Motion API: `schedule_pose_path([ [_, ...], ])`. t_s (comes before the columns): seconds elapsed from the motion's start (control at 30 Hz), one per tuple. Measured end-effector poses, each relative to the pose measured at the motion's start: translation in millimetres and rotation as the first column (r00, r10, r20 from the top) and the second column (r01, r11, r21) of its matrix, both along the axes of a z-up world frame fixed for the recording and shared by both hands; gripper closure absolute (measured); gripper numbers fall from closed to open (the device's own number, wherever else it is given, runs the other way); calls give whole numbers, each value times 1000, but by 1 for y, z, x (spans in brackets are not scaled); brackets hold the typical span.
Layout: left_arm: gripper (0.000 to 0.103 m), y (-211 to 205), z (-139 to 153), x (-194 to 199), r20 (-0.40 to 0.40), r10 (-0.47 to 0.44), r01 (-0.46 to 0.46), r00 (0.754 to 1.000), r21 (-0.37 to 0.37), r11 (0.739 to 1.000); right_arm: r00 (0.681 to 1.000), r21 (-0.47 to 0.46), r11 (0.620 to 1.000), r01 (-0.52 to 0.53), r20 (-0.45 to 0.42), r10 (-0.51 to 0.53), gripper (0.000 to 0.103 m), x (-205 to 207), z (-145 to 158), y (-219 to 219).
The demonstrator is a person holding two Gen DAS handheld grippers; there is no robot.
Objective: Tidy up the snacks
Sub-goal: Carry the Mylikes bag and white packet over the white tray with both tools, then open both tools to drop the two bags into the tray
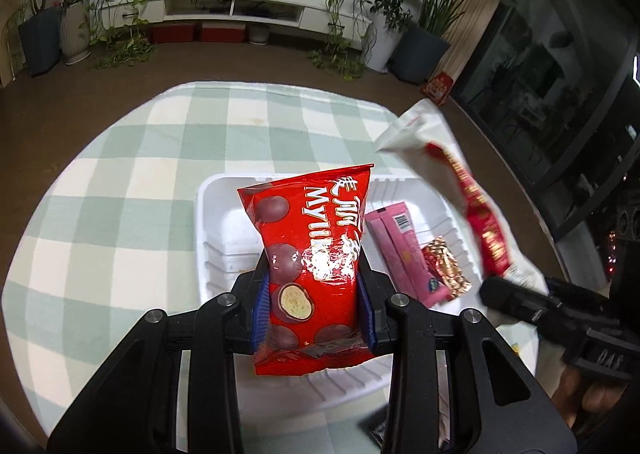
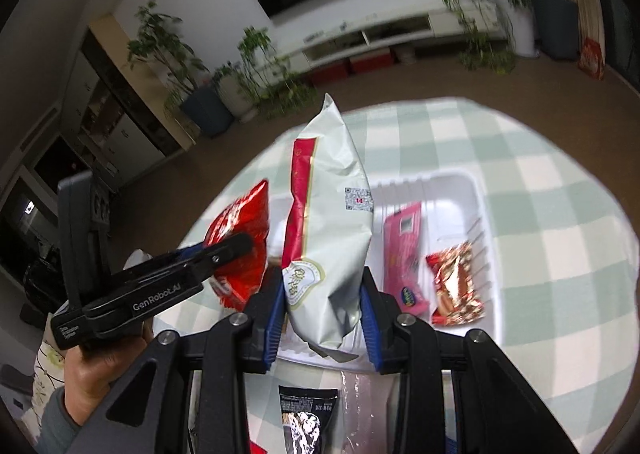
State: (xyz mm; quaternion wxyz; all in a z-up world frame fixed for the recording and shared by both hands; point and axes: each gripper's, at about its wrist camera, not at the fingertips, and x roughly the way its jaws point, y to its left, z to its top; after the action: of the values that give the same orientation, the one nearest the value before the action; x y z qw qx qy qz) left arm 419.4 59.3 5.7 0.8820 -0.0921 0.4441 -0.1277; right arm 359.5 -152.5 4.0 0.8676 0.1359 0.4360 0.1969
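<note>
My left gripper is shut on a red bag of chocolate balls, held upright over the white tray. In the right wrist view the same red bag and left gripper show at the left. My right gripper is shut on a tall white bag with a red stripe, which hangs above the tray; the left wrist view shows that white bag at the right. Inside the tray lie a pink bar pack and a gold-red wrapped snack.
The tray rests on a green-and-white checked tablecloth. A black snack packet and a clear wrapper lie near the table's front edge. Brown floor, potted plants and a white TV cabinet lie beyond the table.
</note>
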Motion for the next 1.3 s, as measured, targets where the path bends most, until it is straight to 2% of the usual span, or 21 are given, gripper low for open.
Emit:
schedule_pose_path([
  [0.33,70,-6,-43,20,-44,0,2,999,58,998,997,-62,998,14,-74,-19,67,13,-40,20],
  [0.6,70,-14,-48,21,-42,-25,29,999,85,996,992,-80,997,19,-122,-29,67,19,-63,24],
  [0.77,68,-21,-50,16,-49,-32,36,998,98,994,993,-105,994,5,-121,-17,67,18,-67,29],
  [0.8,66,-21,-50,16,-48,-28,32,998,98,995,992,-111,994,-1,-122,-13,67,19,-67,30],
  [0.87,55,-20,-50,17,-50,-8,13,999,101,995,991,-123,992,-11,-132,-5,65,19,-68,31],
  [0.93,35,-20,-50,17,-50,-7,12,999,98,995,990,-111,994,-8,-144,-8,62,20,-68,30],
  [1.03,26,-17,-45,13,-33,-2,5,999,95,995,992,-113,994,-2,-126,-12,58,15,-62,28],
  [1.13,22,-13,-34,7,-5,12,-12,1000,85,996,996,-119,993,-1,-84,-9,51,8,-49,26],
  [1.3,4,-3,-1,-22,61,29,-32,998,53,998,1000,-95,995,15,12,-14,27,-15,-13,12],
])
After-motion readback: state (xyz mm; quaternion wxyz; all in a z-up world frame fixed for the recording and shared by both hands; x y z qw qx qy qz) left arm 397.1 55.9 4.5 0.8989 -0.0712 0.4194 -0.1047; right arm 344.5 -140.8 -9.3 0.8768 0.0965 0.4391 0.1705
